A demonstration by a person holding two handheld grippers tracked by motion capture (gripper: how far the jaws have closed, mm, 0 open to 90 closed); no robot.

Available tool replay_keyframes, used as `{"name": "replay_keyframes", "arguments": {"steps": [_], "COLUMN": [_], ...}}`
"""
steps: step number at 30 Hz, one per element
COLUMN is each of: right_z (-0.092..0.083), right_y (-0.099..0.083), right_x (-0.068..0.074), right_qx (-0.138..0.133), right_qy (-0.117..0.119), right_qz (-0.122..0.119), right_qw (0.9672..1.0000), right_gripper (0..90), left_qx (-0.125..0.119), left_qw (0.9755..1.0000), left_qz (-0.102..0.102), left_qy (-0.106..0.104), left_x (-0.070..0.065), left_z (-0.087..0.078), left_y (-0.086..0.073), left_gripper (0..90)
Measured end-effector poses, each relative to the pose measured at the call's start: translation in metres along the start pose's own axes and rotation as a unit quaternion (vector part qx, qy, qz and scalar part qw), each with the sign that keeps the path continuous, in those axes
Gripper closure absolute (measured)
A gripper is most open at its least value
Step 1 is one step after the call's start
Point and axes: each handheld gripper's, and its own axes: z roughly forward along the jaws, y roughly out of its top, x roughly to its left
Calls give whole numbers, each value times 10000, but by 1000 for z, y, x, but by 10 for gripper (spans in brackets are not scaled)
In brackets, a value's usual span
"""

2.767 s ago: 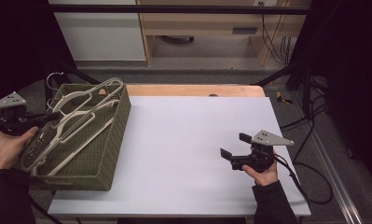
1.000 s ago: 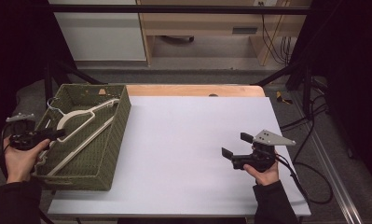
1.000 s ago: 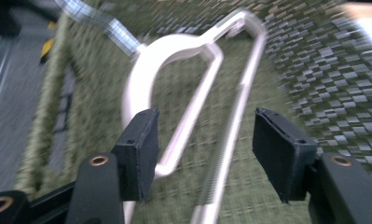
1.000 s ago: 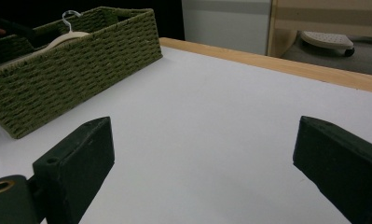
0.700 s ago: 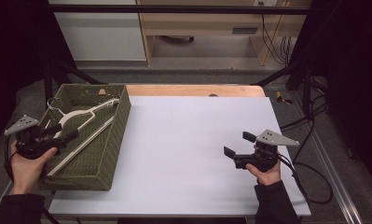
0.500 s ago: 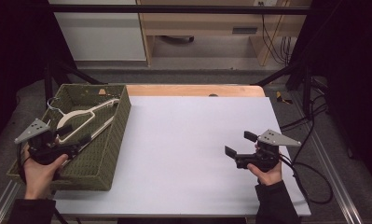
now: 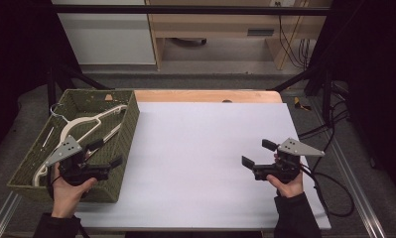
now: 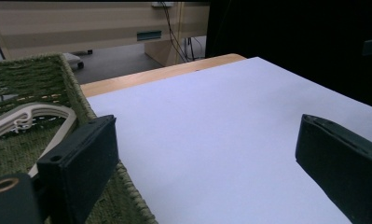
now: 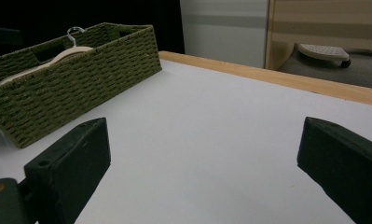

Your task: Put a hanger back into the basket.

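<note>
Pale wooden hangers (image 7: 86, 126) lie in a green woven basket (image 7: 132, 116) at the table's left side. My left gripper (image 7: 105, 152) hovers over the basket's near right corner, pointing right toward the table; its jaws have just been opening and nothing is between them. In the left gripper view the open gripper (image 8: 209, 130) frames the white table (image 8: 221, 102), with a hanger (image 8: 39, 114) and the basket (image 8: 30, 79) at the left. My right gripper (image 7: 257, 153) is open over the table's right side. The right gripper view shows its empty gripper (image 9: 204, 135) facing the basket (image 9: 81, 74) and a hanger (image 9: 44, 58).
The white table top (image 7: 200, 144) lies between the two grippers, with a wooden strip (image 7: 205, 95) along its far edge. Cables (image 7: 329, 188) trail off the right side. Wooden furniture (image 7: 210, 25) stands on the floor beyond.
The left gripper let go of the hanger at the basket's left, opened, and moved right and nearer to the basket's front right corner. The hangers rest in the basket. The right gripper stayed put.
</note>
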Motion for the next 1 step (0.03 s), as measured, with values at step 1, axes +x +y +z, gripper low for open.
{"name": "replay_keyframes", "arguments": {"steps": [1], "right_z": [0], "right_y": [0], "right_x": [-1], "right_qx": [0], "right_qy": [-3], "right_qz": [10], "right_qw": [10000], "right_gripper": [32], "left_qx": [16], "left_qw": [10000], "left_qz": [5], "left_qy": [14], "left_x": [0], "left_z": [0], "left_y": [-1], "left_gripper": [54]}}
